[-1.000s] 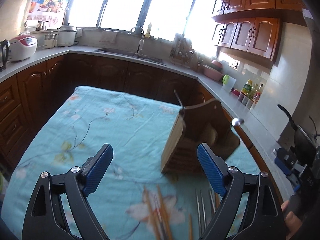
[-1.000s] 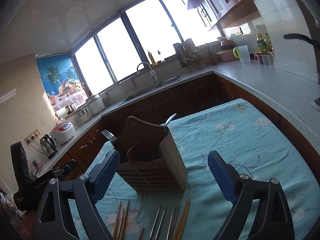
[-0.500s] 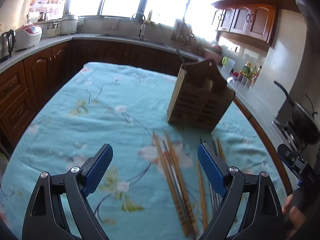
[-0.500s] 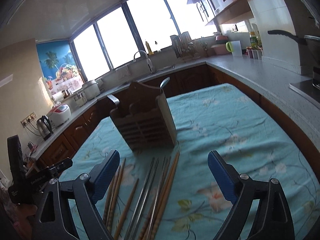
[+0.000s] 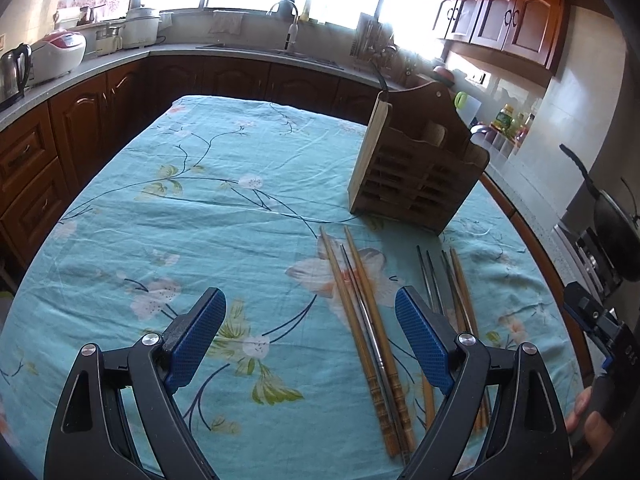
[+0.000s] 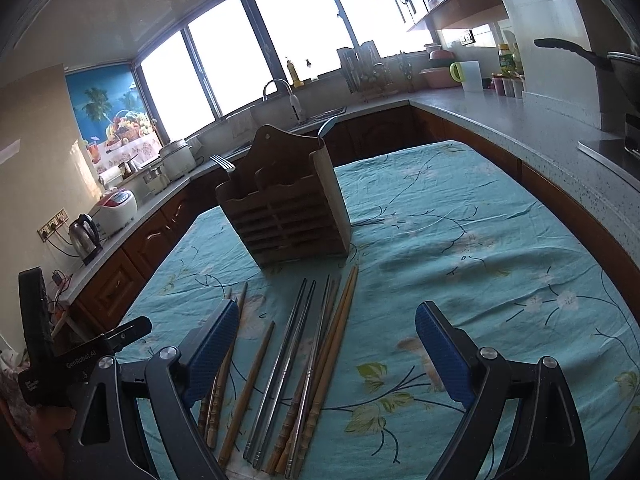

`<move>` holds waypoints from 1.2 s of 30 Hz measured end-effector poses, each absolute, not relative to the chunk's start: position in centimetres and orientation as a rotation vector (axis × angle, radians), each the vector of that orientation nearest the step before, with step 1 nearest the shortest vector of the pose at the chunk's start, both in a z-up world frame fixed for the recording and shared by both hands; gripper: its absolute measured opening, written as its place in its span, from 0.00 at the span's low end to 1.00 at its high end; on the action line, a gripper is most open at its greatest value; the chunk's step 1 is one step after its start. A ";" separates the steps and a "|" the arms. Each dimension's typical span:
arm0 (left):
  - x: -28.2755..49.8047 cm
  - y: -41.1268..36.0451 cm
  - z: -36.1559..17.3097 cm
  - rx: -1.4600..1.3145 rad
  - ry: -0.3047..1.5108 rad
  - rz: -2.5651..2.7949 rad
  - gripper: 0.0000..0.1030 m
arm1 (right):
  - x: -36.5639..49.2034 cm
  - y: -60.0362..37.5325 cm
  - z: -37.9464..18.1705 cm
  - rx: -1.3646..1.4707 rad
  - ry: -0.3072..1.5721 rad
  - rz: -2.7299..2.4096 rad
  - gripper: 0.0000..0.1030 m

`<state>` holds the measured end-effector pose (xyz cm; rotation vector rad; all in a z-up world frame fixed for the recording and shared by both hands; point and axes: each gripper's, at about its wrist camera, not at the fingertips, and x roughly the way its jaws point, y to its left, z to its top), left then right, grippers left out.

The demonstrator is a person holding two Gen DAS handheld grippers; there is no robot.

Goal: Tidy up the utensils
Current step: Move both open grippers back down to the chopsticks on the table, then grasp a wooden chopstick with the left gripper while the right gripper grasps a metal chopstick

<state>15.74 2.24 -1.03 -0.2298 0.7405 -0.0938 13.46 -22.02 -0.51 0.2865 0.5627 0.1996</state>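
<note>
A slatted wooden utensil holder [image 5: 416, 172] stands on the turquoise floral tablecloth [image 5: 200, 208]; it also shows in the right wrist view [image 6: 286, 216], with a fork [image 6: 223, 163] and a spoon [image 6: 328, 126] sticking out. Several wooden chopsticks [image 5: 360, 312] and metal chopsticks [image 6: 286, 352] lie in front of it. My left gripper [image 5: 310, 334] is open and empty, above the cloth just left of the chopsticks. My right gripper [image 6: 326, 346] is open and empty, over the chopsticks.
Dark wood cabinets and a grey counter [image 6: 520, 120] ring the table, with a sink [image 5: 288, 40], rice cooker [image 5: 58, 54] and kettle [image 6: 84, 236]. A black pan [image 5: 612, 216] sits at the right. The other gripper's body shows at each view's edge.
Both grippers have drawn back and tilted down from the holder. More of the cloth and the whole row of chopsticks have come into view. Both stay open.
</note>
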 end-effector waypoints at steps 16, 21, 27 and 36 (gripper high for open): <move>21.5 0.4 -1.3 -0.257 0.835 -0.183 0.57 | 17.3 -20.8 -1.2 0.277 0.637 0.229 0.67; 24.1 -1.7 -1.8 -0.206 0.875 -0.233 0.42 | 19.8 -19.9 -2.4 0.277 0.716 0.257 0.47; 27.2 -3.1 -3.2 -0.166 0.945 -0.257 0.28 | 22.3 -18.7 -4.1 0.254 0.795 0.270 0.33; 30.5 -4.3 -5.3 -0.122 1.016 -0.234 0.21 | 24.8 -17.7 -5.9 0.213 0.864 0.268 0.20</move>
